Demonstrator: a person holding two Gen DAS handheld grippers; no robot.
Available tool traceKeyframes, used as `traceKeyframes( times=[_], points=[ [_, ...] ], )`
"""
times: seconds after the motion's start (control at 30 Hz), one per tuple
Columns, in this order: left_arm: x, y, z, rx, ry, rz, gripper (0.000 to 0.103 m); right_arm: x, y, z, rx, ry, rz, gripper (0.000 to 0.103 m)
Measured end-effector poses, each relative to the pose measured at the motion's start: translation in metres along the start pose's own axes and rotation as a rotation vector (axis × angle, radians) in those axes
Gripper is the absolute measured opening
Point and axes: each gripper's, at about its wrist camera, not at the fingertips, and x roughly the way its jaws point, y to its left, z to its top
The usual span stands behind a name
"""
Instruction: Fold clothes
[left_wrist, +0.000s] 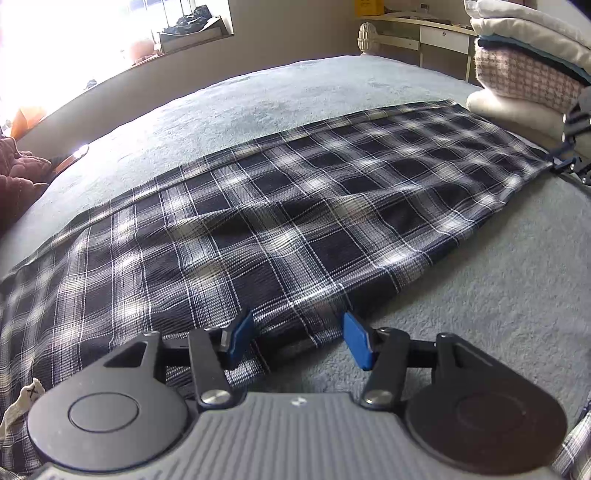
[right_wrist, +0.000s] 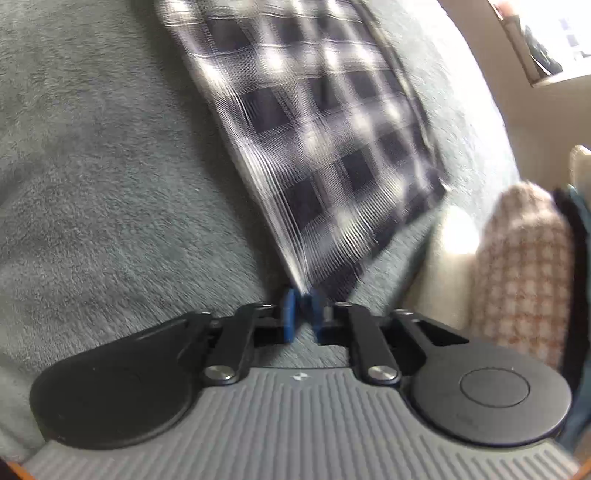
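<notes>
A dark blue and white plaid garment (left_wrist: 258, 221) lies spread lengthwise on the grey bed cover (left_wrist: 258, 92). My left gripper (left_wrist: 299, 338) is open, its blue pads on either side of the garment's near edge, low over the bed. In the right wrist view the plaid garment (right_wrist: 314, 129) stretches away, blurred by motion. My right gripper (right_wrist: 302, 314) is shut on the garment's near corner. The right gripper also shows at the far right of the left wrist view (left_wrist: 569, 166), at the garment's end.
A stack of folded clothes (left_wrist: 532, 62) sits on the bed at the right, its checked piece (right_wrist: 524, 273) close beside my right gripper. A maroon cushion (left_wrist: 18, 177) lies at the left. A window sill (left_wrist: 177, 40) and a desk (left_wrist: 424, 29) stand behind the bed.
</notes>
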Motion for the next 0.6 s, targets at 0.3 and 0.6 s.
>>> traceKeyframes(
  times=[0.3, 0.6],
  points=[
    [-0.002, 0.002, -0.007, -0.026, 0.000, -0.011, 0.056, -0.027, -0.032, 0.056, 0.296, -0.231, 0.106, 0.032],
    [-0.007, 0.002, -0.014, -0.058, 0.004, -0.002, 0.056, 0.041, -0.072, 0.189, 0.738, -0.407, 0.515, 0.030]
  ],
)
